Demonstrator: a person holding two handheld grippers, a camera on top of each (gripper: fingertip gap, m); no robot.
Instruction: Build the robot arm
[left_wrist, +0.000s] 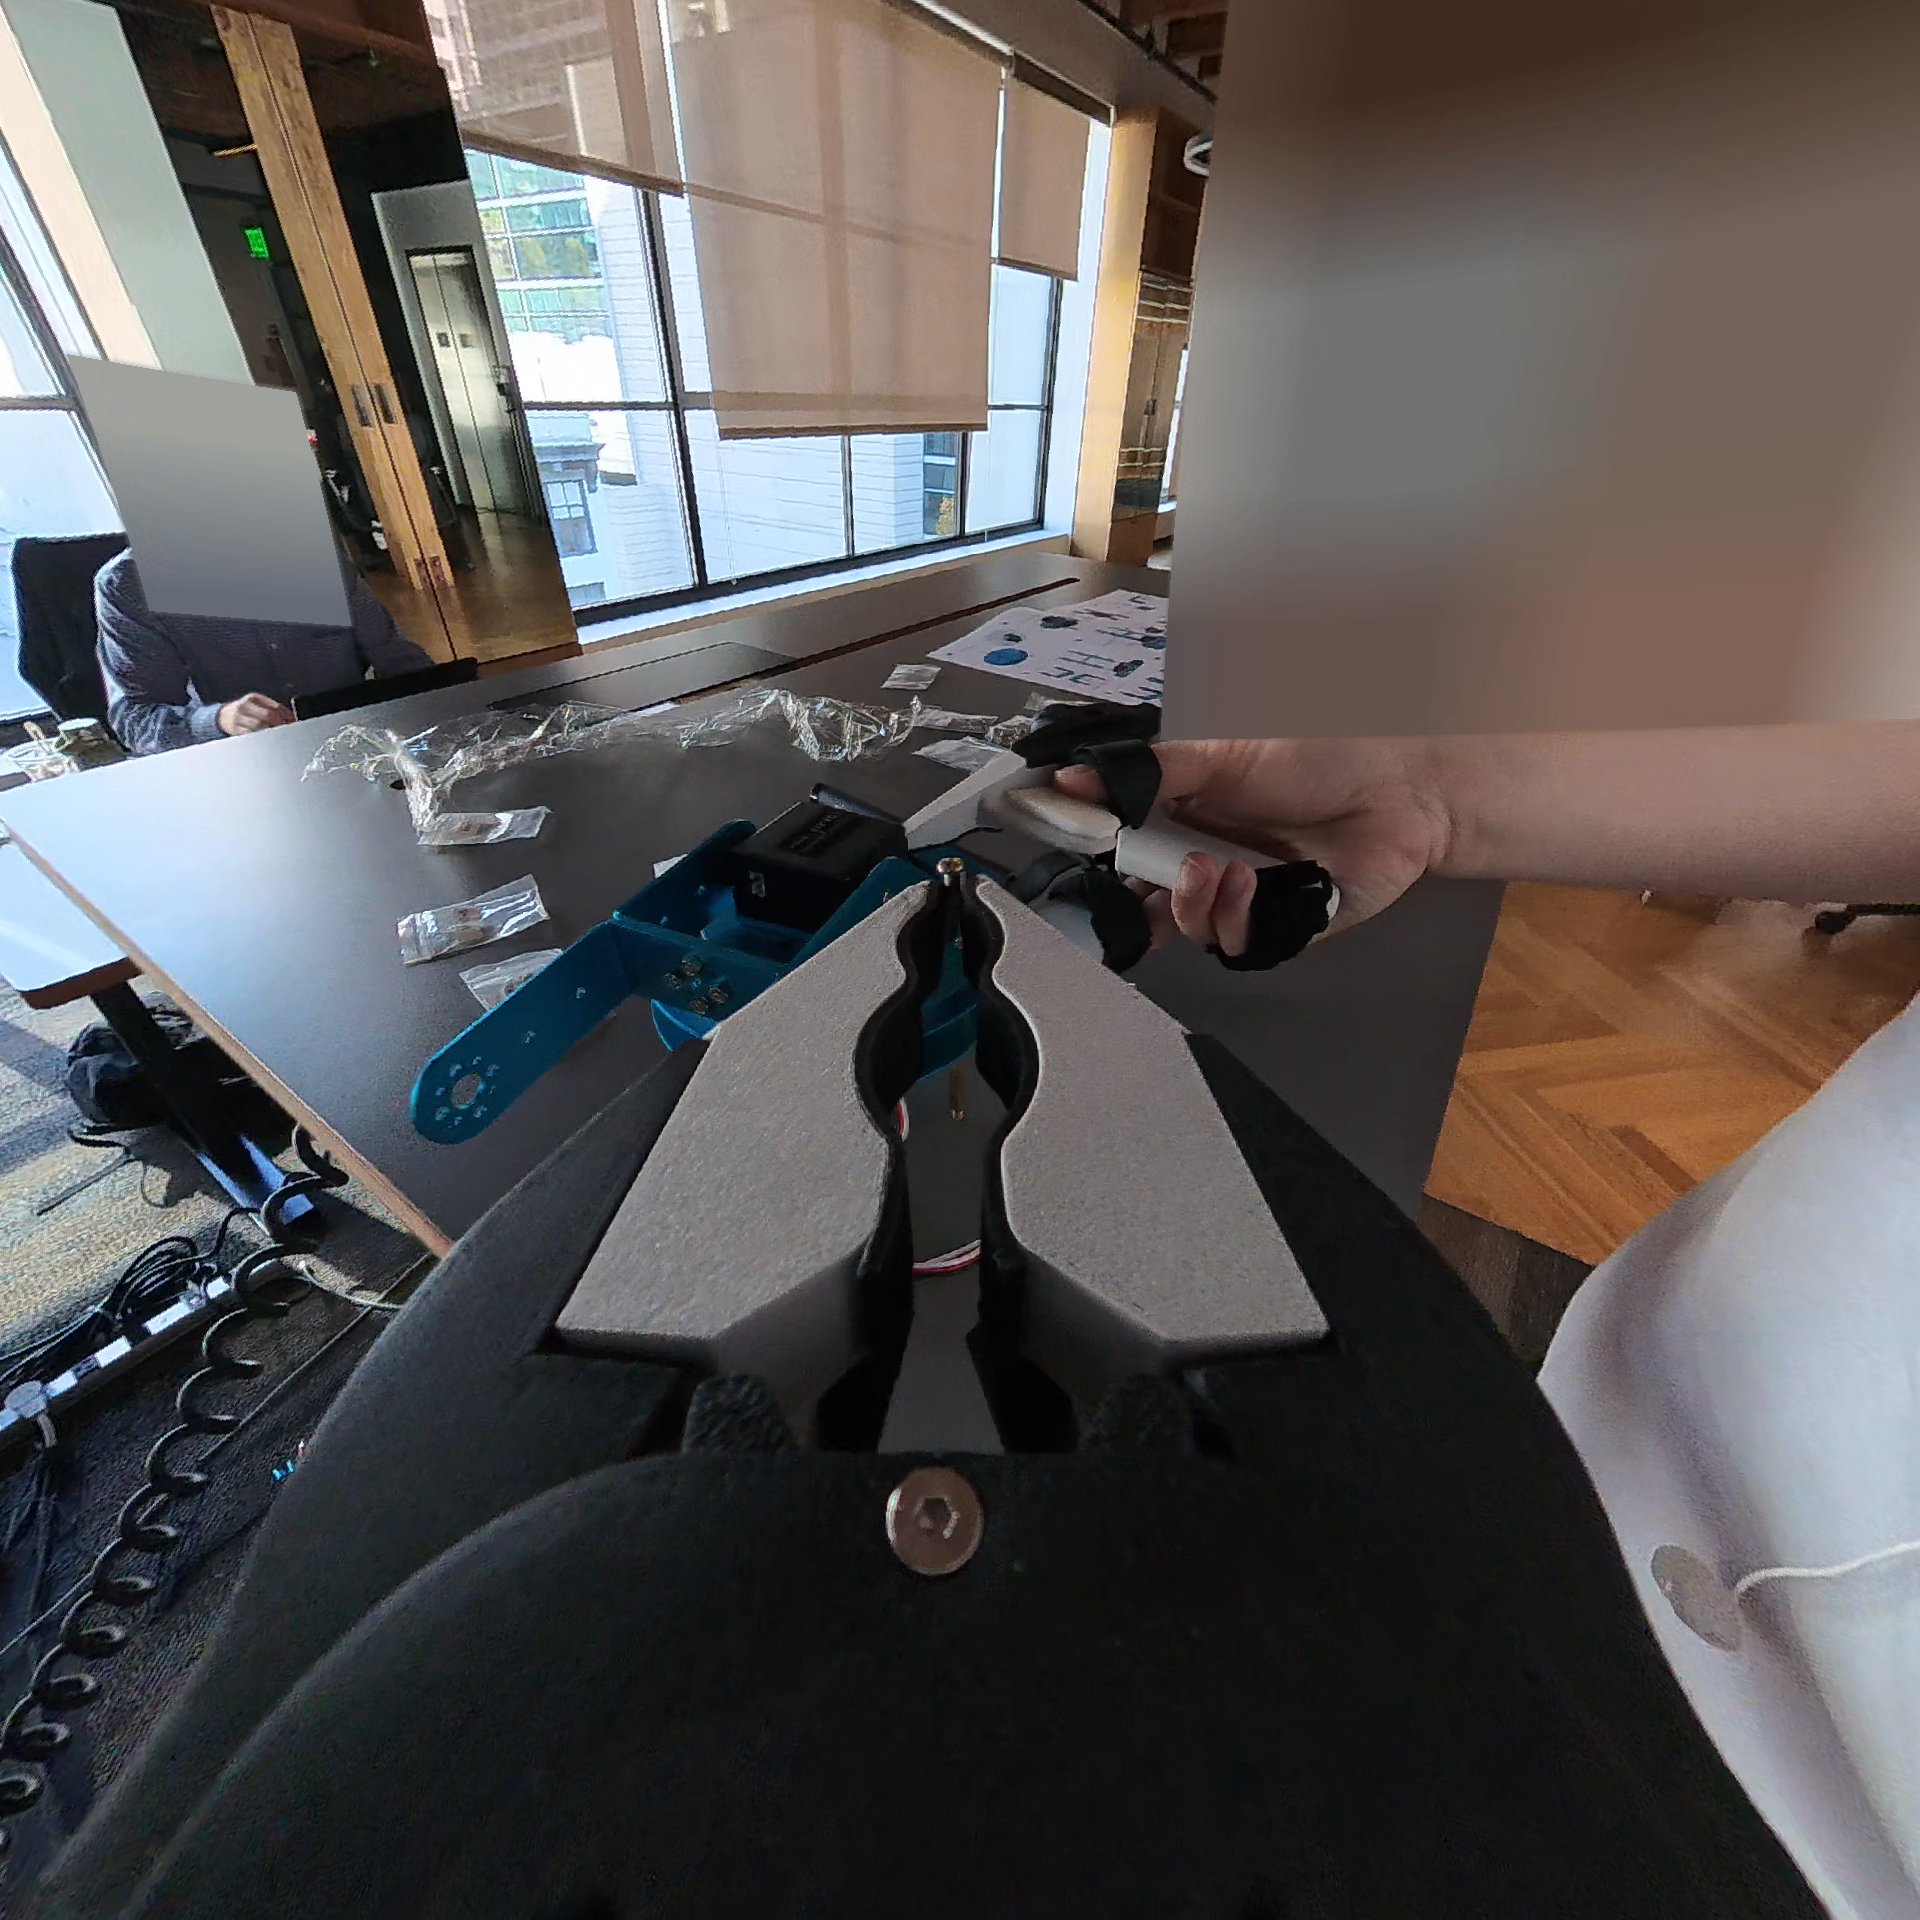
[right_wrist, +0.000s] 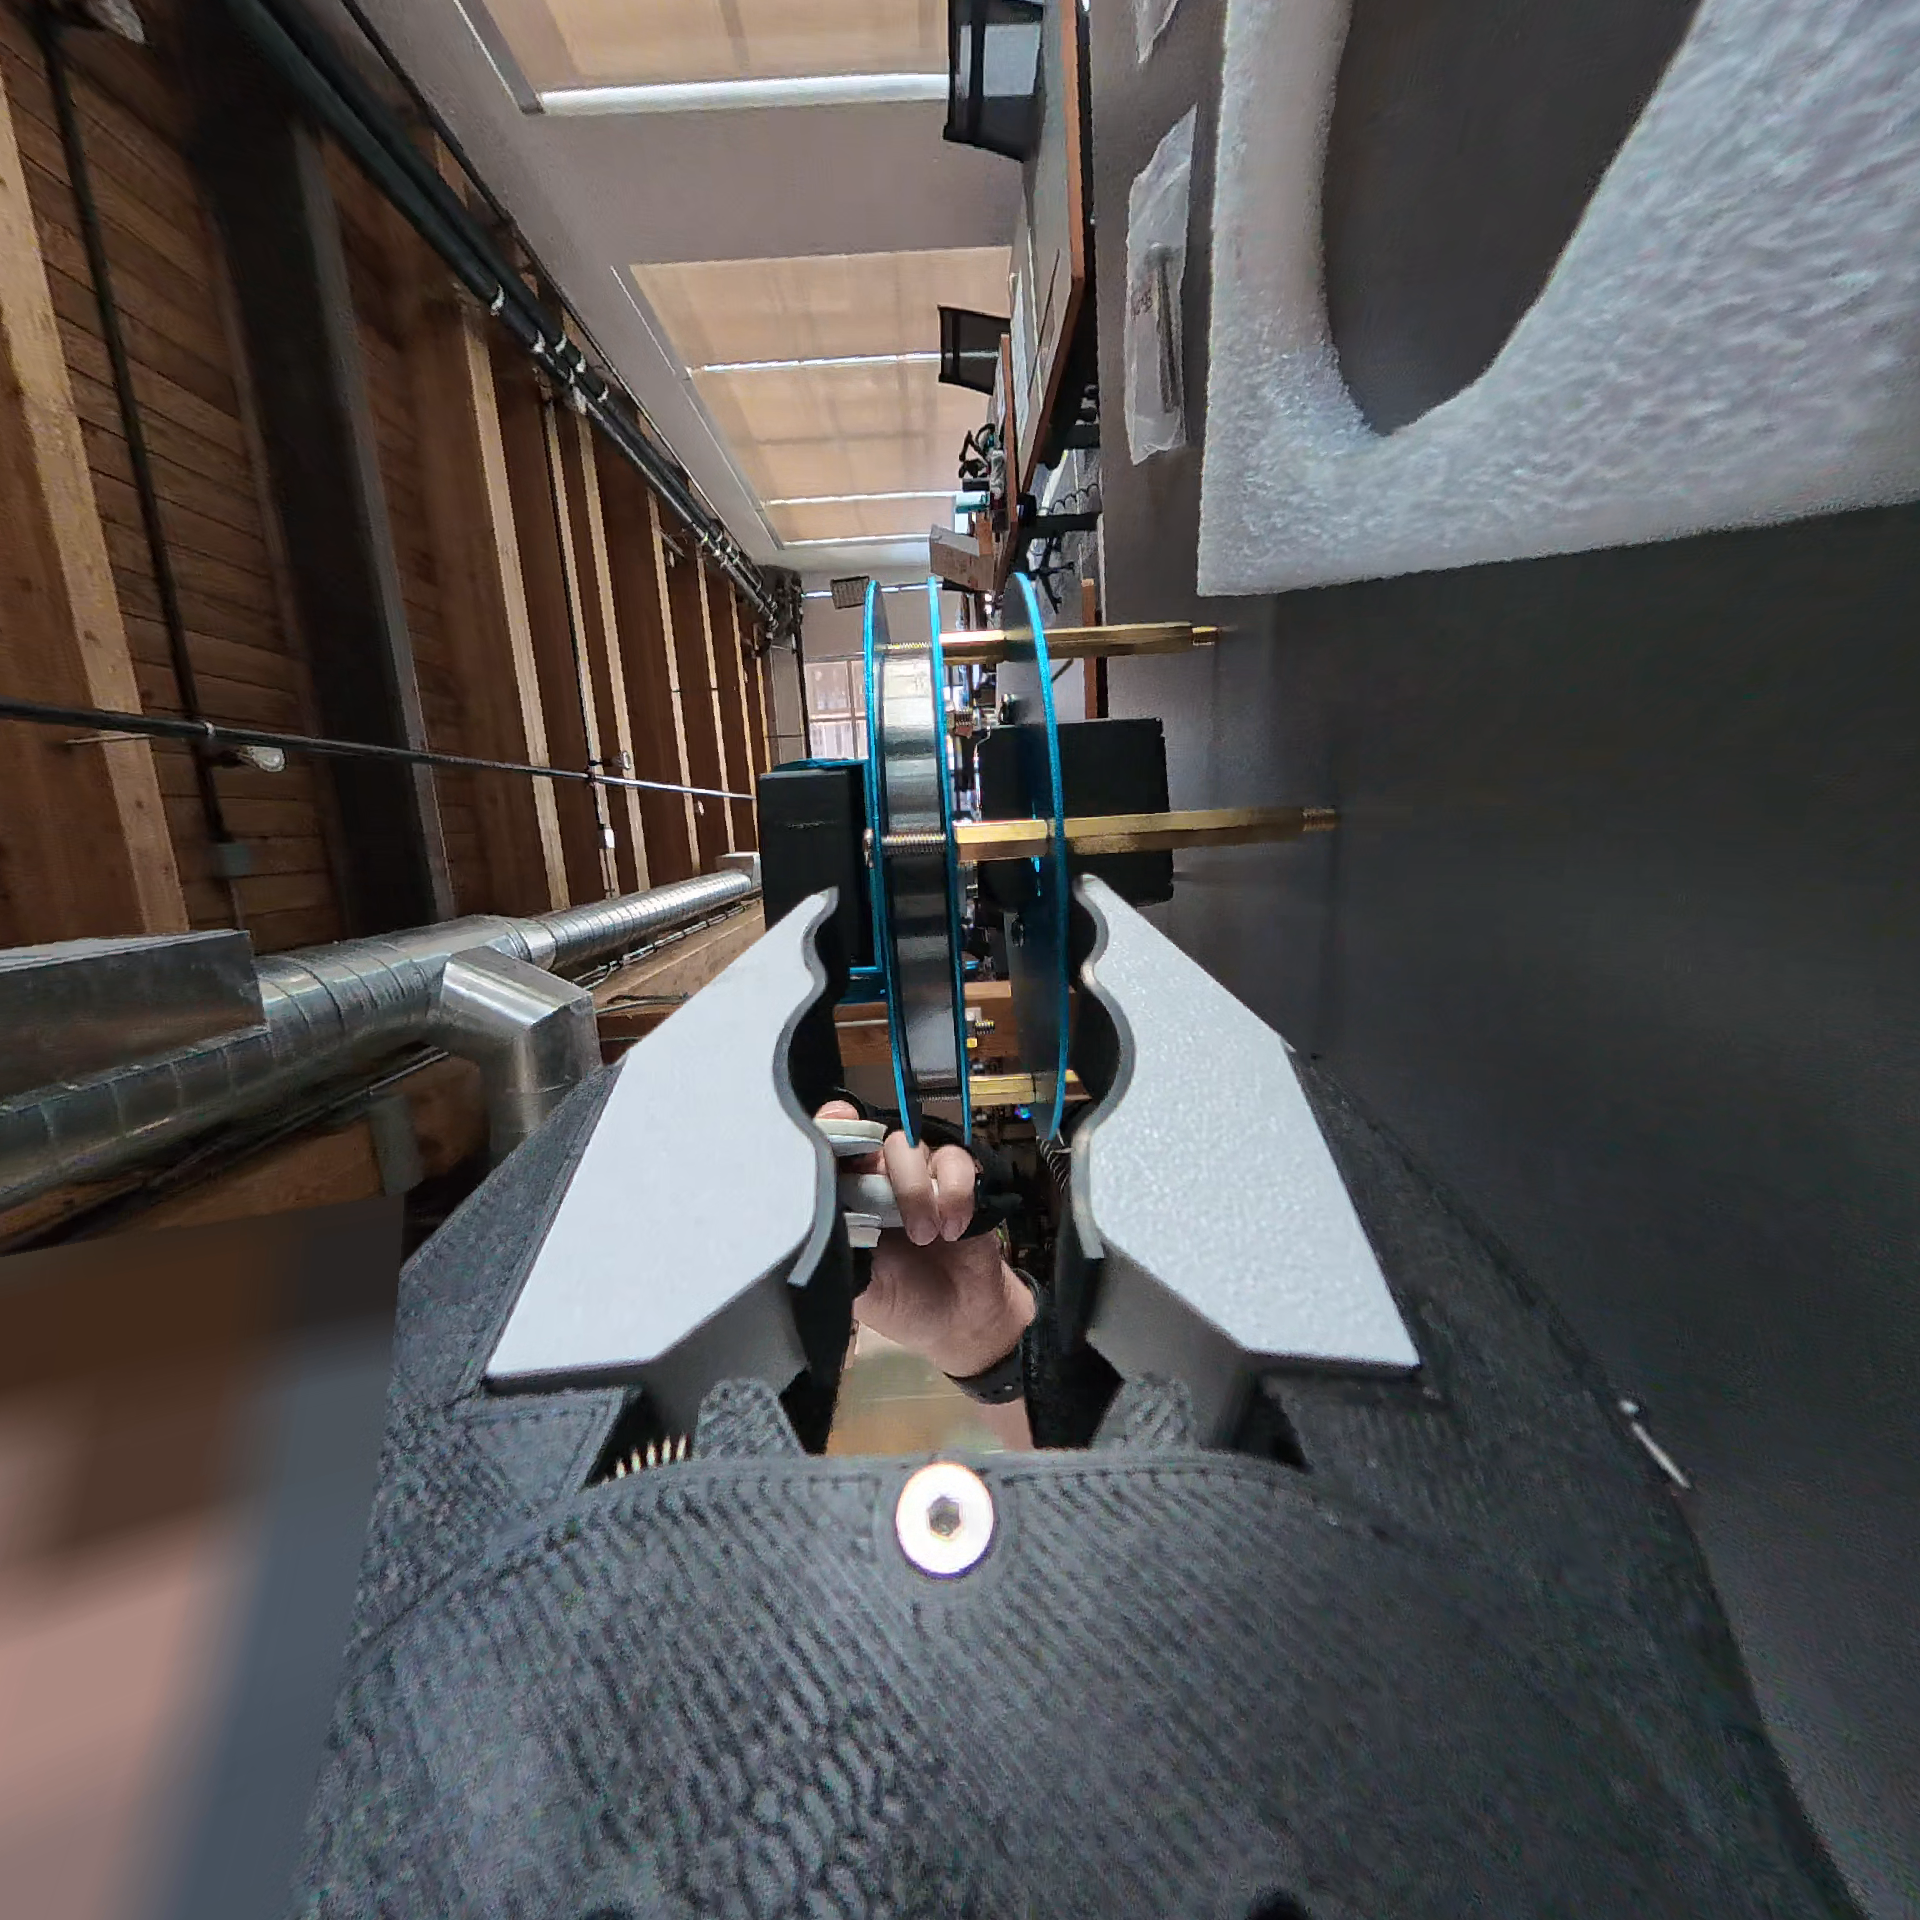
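Left tongs (left_wrist: 951, 899) pinch a brass post (left_wrist: 949, 883) on the blue metal frame (left_wrist: 644, 961); right tongs (right_wrist: 951, 940) gape around its blue discs (right_wrist: 914, 831) above the counter (right_wrist: 1558, 935)

Sunlit windows (left_wrist: 769, 468), parquet floor (left_wrist: 1621, 1060)

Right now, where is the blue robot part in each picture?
Left wrist view: blue robot part sits mid-frame on the dark table, partly behind the jaws' tips.
Right wrist view: centre, its blue discs edge-on between the jaws.
Shared landmark: its brass posts.
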